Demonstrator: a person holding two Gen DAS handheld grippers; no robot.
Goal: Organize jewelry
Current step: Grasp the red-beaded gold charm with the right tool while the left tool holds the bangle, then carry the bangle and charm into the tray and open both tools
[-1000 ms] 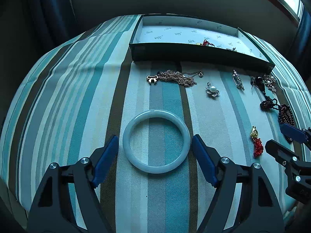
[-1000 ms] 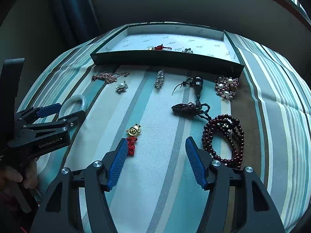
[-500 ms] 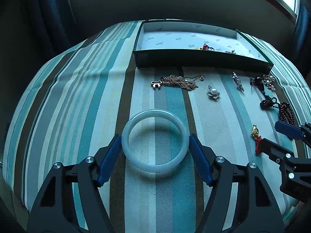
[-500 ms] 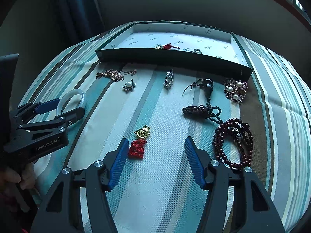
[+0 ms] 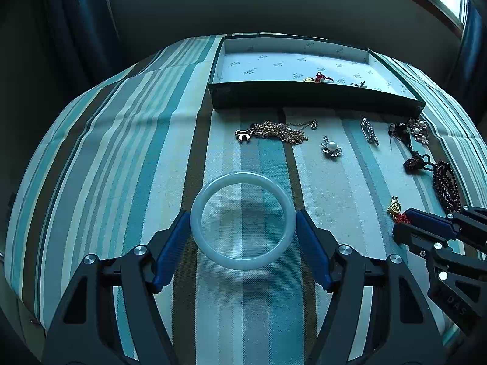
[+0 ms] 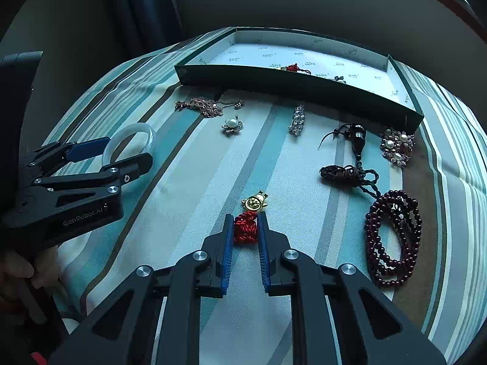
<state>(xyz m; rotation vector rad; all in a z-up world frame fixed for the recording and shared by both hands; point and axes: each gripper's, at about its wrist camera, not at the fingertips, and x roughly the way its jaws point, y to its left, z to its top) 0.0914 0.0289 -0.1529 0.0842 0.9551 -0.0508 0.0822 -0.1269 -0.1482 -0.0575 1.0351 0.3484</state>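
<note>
Two grippers are working over a striped cloth point(image 5: 121, 158). At the lower centre of the left wrist view, the left gripper point(image 5: 243, 222) is pressing its blue pads against both sides of a pale jade bangle point(image 5: 243, 220), which is lying flat on the cloth. At the lower centre of the right wrist view, the right gripper point(image 6: 246, 223) is squeezing the red knotted cord of a gold charm point(image 6: 255, 202), the gold part poking out just beyond the fingertips. A dark bead bracelet point(image 6: 394, 237) is lying at the right of that frame, with a pearl flower brooch point(image 6: 232, 125) and a gold chain point(image 6: 204, 106) resting above centre. Along the top, an open green box point(image 6: 304, 86) is holding a second red-corded charm point(image 6: 293, 67).
</note>
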